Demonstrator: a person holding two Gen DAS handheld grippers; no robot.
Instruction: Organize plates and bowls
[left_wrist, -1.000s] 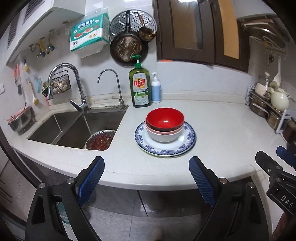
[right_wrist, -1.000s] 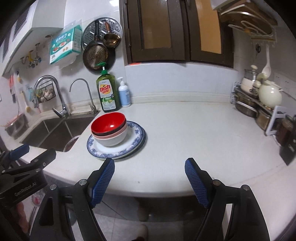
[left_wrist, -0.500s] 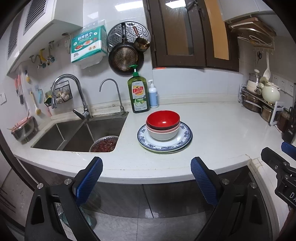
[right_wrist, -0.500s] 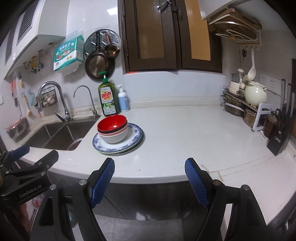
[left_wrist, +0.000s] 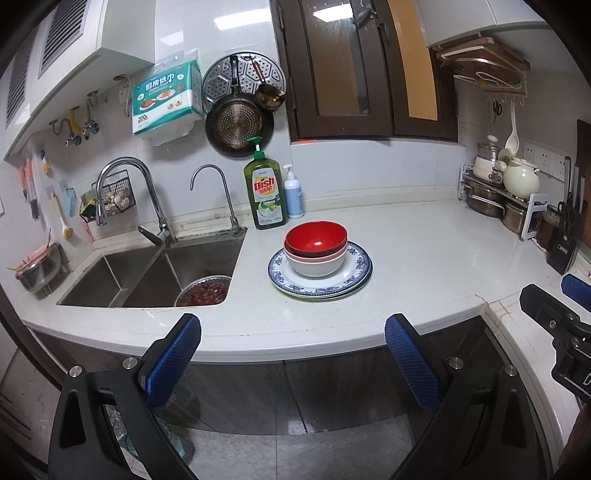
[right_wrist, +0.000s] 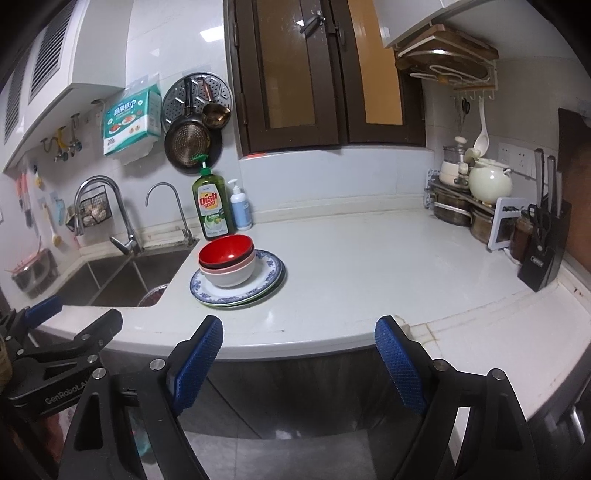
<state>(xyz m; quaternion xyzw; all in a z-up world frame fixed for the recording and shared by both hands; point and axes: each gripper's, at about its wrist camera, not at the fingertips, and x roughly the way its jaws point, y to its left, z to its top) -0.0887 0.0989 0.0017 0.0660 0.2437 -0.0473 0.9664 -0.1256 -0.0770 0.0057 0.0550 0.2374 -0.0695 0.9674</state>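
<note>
Nested bowls (left_wrist: 316, 248) sit on stacked plates (left_wrist: 320, 283) at frame centre on the desk (left_wrist: 424, 258), seemingly already organized, while left gripper (left_wrist: 291, 350) and right gripper (right_wrist: 298, 352) hover below, fingers released, empty.

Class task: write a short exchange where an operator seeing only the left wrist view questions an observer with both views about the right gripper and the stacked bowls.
Operator: Only a sliver of the right gripper shows. Holding anything?
Observer: No; its own view shows its blue pads wide apart, nothing between.
Operator: Does it face the round red bowl atop the blue-rimmed white plate?
Observer: No; that stack sits left of its centre, so it faces bare white countertop.
Operator: And my left gripper?
Observer: Its black body, lettered GenRobot, shows at that view's lower left.
</note>
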